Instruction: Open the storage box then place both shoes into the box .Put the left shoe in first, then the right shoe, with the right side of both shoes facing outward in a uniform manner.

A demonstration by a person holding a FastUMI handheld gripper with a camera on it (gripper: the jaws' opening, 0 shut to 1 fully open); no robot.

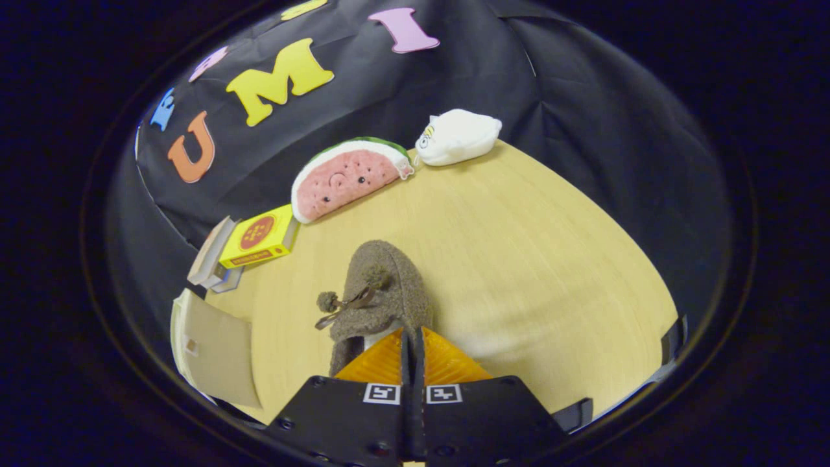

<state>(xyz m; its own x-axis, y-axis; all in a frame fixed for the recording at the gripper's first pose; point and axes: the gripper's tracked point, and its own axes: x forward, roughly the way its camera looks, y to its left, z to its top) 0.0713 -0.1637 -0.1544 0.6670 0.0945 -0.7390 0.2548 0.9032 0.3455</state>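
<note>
Right now the hand-held gripper [412, 337] has its two fingers drawn nearly together, with only a thin slit between them, and they pinch the rear rim of a fuzzy brown shoe [382, 292]. That shoe stretches away from the fingertips toward 12 o'clock, toe pointing off, with a small bow and pompoms [337, 305] on its upper; whether it rests on the pale wooden surface [532, 259] or hangs just over it I cannot tell. At about 9 o'clock from the fingers stands the storage box [217, 347], a light beige container with a flat panel facing the shoe; its inside is hidden, so I cannot say what it holds or whether it is open. Farther off, at about 10 o'clock, a yellow carton [259, 237] leans against a few thin books [211, 259]. Beyond the shoe, at 11 to 12 o'clock, a watermelon-slice plush [347, 178] lies by the dark cloth wall [583, 97], and a white plush [457, 136] sits just beside it at 1 o'clock.
</note>
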